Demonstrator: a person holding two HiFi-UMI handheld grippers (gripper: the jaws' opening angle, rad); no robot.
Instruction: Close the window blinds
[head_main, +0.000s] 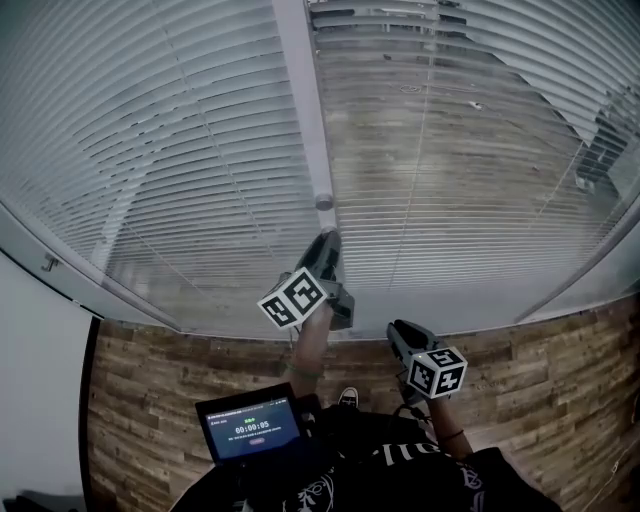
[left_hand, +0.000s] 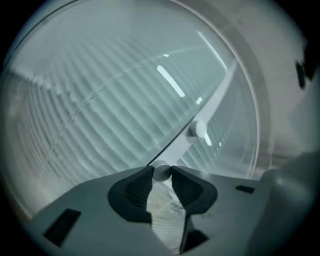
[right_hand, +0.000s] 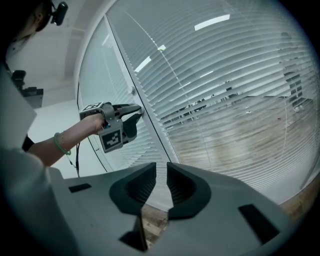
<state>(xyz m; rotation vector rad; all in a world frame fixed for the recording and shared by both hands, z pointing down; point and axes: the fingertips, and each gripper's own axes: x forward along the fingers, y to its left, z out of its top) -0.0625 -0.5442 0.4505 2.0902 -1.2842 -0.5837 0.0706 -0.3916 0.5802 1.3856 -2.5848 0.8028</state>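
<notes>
The window blinds (head_main: 190, 150) hang behind glass on both sides of a white upright mullion (head_main: 300, 100), their long slats running level and tilted partly open. A small round knob (left_hand: 161, 172) on that mullion is clamped between the tips of the left hand-held gripper (head_main: 327, 238), with a second knob (left_hand: 197, 130) farther up. The right hand-held gripper (right_hand: 161, 170) hangs back, its jaws slightly apart and empty.

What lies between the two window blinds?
A white frame post, clear in the head view; the left gripper view shows the left hand-held gripper pinching its small knob.
</notes>
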